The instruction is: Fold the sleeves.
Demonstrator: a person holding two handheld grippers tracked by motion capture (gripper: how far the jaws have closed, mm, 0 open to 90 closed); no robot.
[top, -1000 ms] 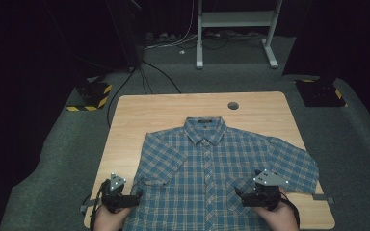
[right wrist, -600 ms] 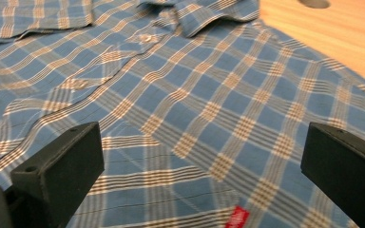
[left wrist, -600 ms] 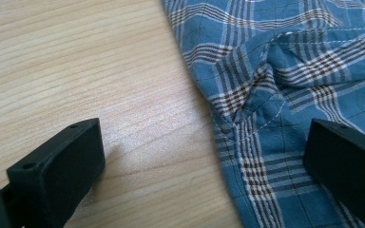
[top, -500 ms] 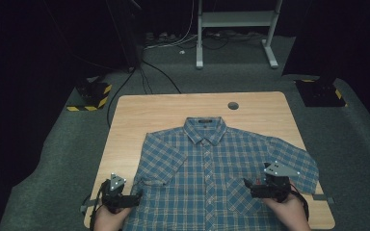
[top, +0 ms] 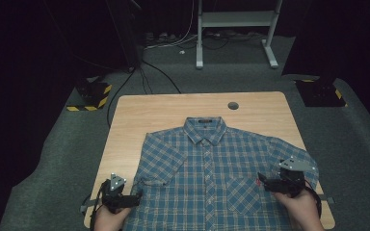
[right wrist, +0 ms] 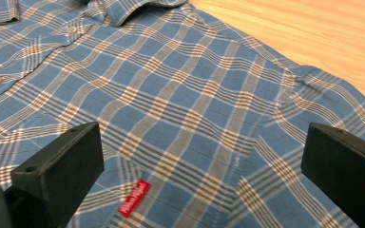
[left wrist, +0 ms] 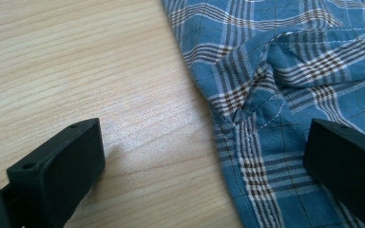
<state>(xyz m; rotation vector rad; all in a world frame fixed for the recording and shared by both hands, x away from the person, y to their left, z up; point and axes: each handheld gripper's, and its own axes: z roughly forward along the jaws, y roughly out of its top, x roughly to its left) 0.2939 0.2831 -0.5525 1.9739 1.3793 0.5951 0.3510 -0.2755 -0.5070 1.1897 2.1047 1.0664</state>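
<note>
One blue plaid shirt (top: 217,178) lies spread flat, front up, on the near half of the wooden worktop (top: 149,115), its collar (top: 205,130) toward the far side and its two short sleeves out to left and right. The shirt has one chest pocket (top: 242,195), on the right of the high view, with one small red label (right wrist: 134,197) at the pocket's edge.

Two tongs are in use, one in each hand. The left tongs (top: 137,198) sit at the near left, at the shirt's side edge below the left sleeve (top: 161,161); their jaws are spread wide, one over bare wood and the other over cloth, with the puckered seam (left wrist: 247,109) between them and nothing pinched. The right tongs (top: 261,179) hover over the right part of the shirt, just beside the pocket, jaws likewise spread wide and pinching nothing.

One round cable hole (top: 232,105) sits near the worktop's far edge. On the floor beyond, two black blocks with yellow-striped edges stand, one at the left (top: 92,94) and one at the right (top: 320,91).
</note>
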